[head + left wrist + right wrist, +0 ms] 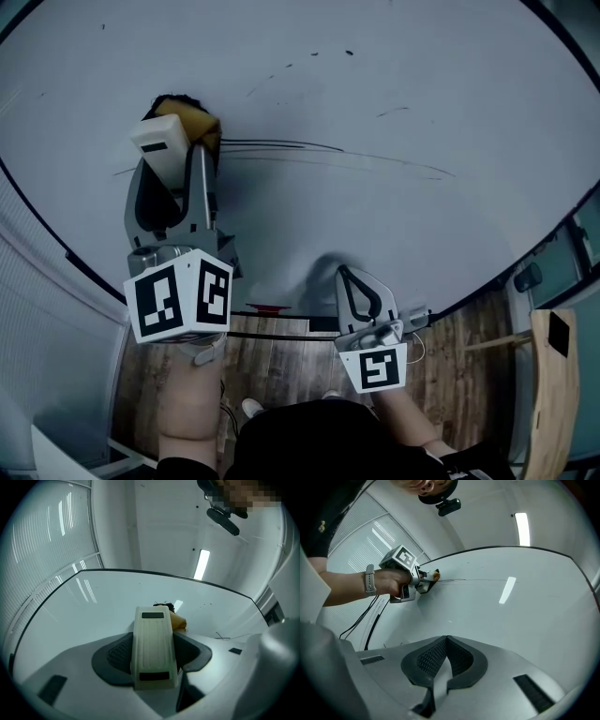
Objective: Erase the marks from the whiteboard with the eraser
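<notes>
The whiteboard (394,225) fills the head view. A long thin dark line (309,147) runs rightward across it, with a few small specks (349,52) higher up. My left gripper (178,157) is shut on the eraser (165,139), which has a white ribbed body and a yellow pad (195,122) with a dark edge. The pad is pressed on the board at the line's left end. The eraser (153,648) stands between the jaws in the left gripper view. My right gripper (351,278) hovers low by the board's bottom edge, shut and empty (446,641).
Below the board's black frame lies a wood-grain floor (281,361). A small red thing (267,307) sits at the bottom edge. A wooden panel (553,394) stands at the right. Ribbed blinds (389,536) are left of the board, and cables (370,616) hang from the left hand.
</notes>
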`<move>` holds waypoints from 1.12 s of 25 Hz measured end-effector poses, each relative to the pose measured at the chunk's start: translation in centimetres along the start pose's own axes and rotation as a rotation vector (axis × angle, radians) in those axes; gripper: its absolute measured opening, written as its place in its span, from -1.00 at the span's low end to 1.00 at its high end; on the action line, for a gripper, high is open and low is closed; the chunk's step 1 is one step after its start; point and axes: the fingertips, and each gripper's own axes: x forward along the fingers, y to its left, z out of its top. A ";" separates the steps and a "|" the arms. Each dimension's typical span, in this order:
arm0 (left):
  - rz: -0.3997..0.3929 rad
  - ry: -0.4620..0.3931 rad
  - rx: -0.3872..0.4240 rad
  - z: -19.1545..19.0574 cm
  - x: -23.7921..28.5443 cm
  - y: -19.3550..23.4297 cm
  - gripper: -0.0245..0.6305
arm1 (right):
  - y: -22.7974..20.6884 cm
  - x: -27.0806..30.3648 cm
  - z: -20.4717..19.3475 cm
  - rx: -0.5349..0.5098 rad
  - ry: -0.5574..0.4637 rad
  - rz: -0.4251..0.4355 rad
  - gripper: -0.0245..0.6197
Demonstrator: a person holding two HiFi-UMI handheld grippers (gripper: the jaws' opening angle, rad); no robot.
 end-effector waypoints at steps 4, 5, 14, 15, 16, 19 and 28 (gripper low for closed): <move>-0.035 -0.012 0.046 0.0 -0.1 -3.3 -0.12 | -0.7 -0.4 -0.1 -0.008 -0.006 0.007 -0.84; -0.039 -0.015 0.052 -0.1 -0.1 -3.9 -0.12 | -0.8 -0.5 -0.1 -0.010 -0.007 0.010 -0.84; -0.100 -0.035 0.088 0.6 -0.5 -2.9 -0.12 | 1.5 1.5 0.8 -0.015 -0.024 0.061 -0.84; -0.094 -0.035 0.085 0.7 -0.6 -1.9 -0.12 | 2.2 1.9 1.1 -0.013 -0.028 0.070 -0.84; -0.087 -0.034 0.079 0.6 -0.6 -1.0 -0.12 | 2.7 2.2 1.1 -0.011 -0.030 0.077 -0.84; -0.060 -0.032 0.063 -0.2 -0.1 1.2 -0.12 | 3.9 3.5 0.4 -0.010 -0.020 0.104 -0.84; 0.125 -0.029 -0.036 -1.1 -1.9 14.6 -0.12 | 10.0 6.9 1.1 -0.001 -0.020 0.191 -0.84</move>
